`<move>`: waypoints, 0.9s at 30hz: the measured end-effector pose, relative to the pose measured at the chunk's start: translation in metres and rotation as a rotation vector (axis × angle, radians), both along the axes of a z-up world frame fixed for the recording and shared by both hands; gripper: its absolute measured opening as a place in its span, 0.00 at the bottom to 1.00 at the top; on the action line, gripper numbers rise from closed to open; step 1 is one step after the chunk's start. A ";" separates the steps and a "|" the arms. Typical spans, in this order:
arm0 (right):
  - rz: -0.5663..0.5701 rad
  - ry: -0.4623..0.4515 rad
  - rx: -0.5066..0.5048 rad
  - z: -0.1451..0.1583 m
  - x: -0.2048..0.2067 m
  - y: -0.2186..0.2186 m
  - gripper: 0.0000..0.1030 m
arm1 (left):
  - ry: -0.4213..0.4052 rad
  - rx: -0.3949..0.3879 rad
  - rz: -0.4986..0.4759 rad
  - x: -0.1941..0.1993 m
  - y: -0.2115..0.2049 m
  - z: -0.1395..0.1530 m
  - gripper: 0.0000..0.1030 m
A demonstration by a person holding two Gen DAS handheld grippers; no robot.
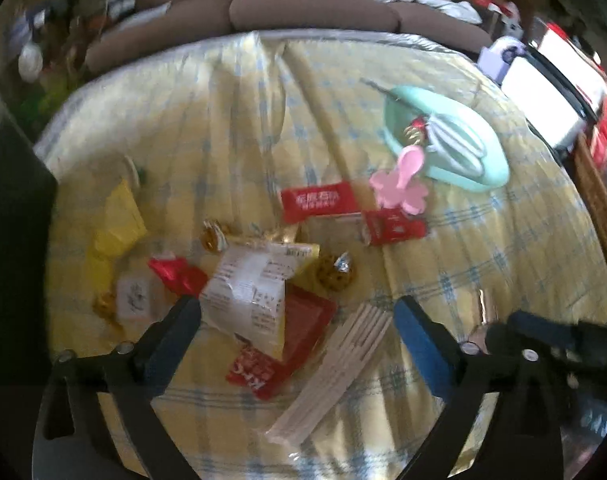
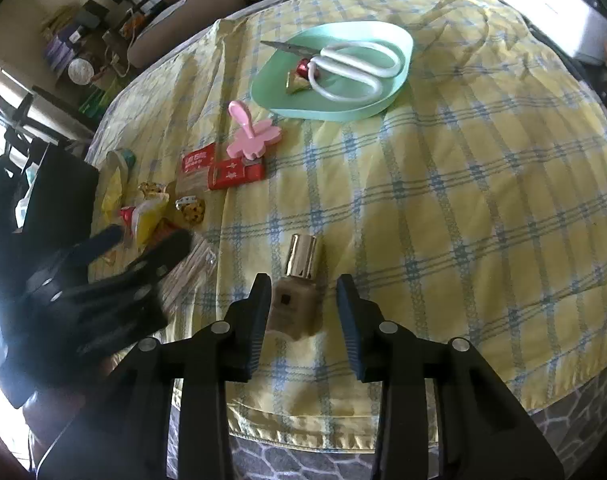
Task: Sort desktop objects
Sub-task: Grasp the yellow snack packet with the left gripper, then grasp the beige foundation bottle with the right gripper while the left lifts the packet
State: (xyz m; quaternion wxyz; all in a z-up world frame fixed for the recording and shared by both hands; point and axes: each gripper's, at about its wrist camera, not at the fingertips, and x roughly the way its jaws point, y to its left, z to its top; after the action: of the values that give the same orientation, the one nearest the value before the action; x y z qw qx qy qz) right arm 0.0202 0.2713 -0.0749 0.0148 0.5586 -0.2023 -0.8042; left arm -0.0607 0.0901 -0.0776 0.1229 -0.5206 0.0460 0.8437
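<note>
Left gripper (image 1: 297,320) fingers spreading wide above snack wrapper pile (image 1: 255,292) — pinching nothing. Right gripper (image 2: 303,312) fingers standing apart, flanking foundation bottle (image 2: 295,288) lying between them — not pressing it.

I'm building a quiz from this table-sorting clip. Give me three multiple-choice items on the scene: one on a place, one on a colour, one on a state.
1. Where do the scissors lie?
A. on the green tray
B. on the cloth beside the bottle
C. under the snack packets

2. What colour is the flower-shaped clip?
A. blue
B. pink
C. white

3. How does the right gripper stand to the bottle?
A. clamped on its gold cap
B. lifting it clear of the cloth
C. jaws either side, a gap at the right pad

Answers: 1 A, the white handles rest inside the tray. 2 B, it is pink in both views. 3 C, the bottle lies on the cloth between the fingers.
</note>
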 end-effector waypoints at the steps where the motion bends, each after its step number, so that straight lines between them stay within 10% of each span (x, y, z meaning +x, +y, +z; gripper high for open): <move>1: 0.003 0.002 -0.001 0.000 0.000 0.000 0.32 | -0.014 0.007 0.012 -0.003 -0.004 -0.002 0.71; 4: 0.001 0.007 -0.002 0.002 0.000 0.001 0.32 | -0.058 0.094 0.074 -0.007 -0.023 0.001 0.08; 8: -0.014 0.004 -0.002 0.001 0.001 0.003 0.32 | -0.084 0.299 0.160 -0.006 -0.060 0.017 0.02; 13: -0.017 0.007 -0.005 0.002 0.001 0.003 0.32 | -0.053 0.302 0.132 0.005 -0.070 0.028 0.02; 16: -0.012 0.010 -0.003 0.003 0.001 0.001 0.37 | -0.018 0.151 0.057 0.007 -0.052 0.031 0.12; 20: -0.015 0.012 -0.001 0.003 0.003 0.002 0.38 | -0.050 0.070 0.076 0.003 -0.029 0.022 0.82; 27: -0.013 0.002 -0.001 0.000 -0.002 0.004 0.38 | -0.073 0.081 0.225 -0.023 -0.022 0.006 0.86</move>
State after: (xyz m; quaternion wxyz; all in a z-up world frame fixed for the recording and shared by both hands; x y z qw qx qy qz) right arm 0.0185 0.2750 -0.0744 0.0101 0.5566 -0.2065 -0.8047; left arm -0.0837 0.0679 -0.0716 0.0499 -0.5475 -0.0512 0.8337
